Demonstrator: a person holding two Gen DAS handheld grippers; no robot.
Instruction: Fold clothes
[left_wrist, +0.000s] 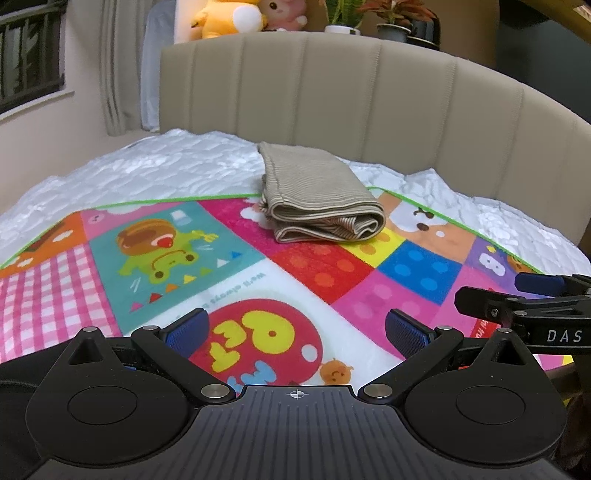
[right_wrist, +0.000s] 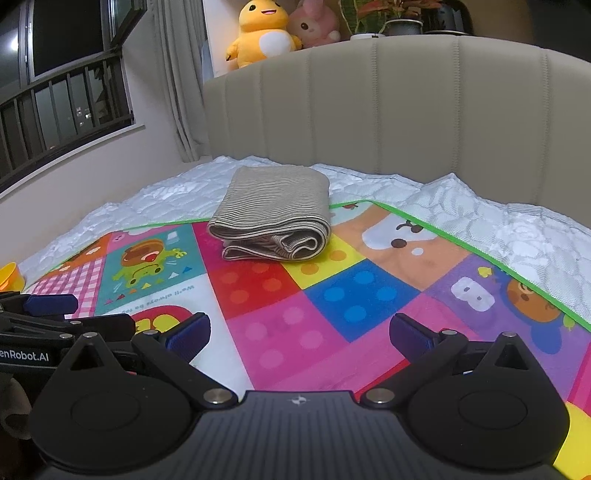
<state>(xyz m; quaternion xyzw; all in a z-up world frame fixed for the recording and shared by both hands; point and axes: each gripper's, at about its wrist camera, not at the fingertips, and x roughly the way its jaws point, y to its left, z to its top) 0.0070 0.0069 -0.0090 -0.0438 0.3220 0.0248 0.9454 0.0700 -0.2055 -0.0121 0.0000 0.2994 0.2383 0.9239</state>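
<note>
Bed's got a colourful play mat with the folded striped garment sitting dead ahead at its far edge, well apart from both the left claw and right claw, each spread wide and empty.

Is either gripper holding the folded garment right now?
No: the folded garment lies alone at the mat's far edge, and both the left gripper and right gripper are open and empty.

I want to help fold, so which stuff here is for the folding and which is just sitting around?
For the folding:
- striped beige garment, already folded, lying on the colourful mat
- left gripper and right gripper, both open and holding nothing

Just sitting around:
- yellow plush toy and pink plush toy behind the headboard
- potted plants
</note>
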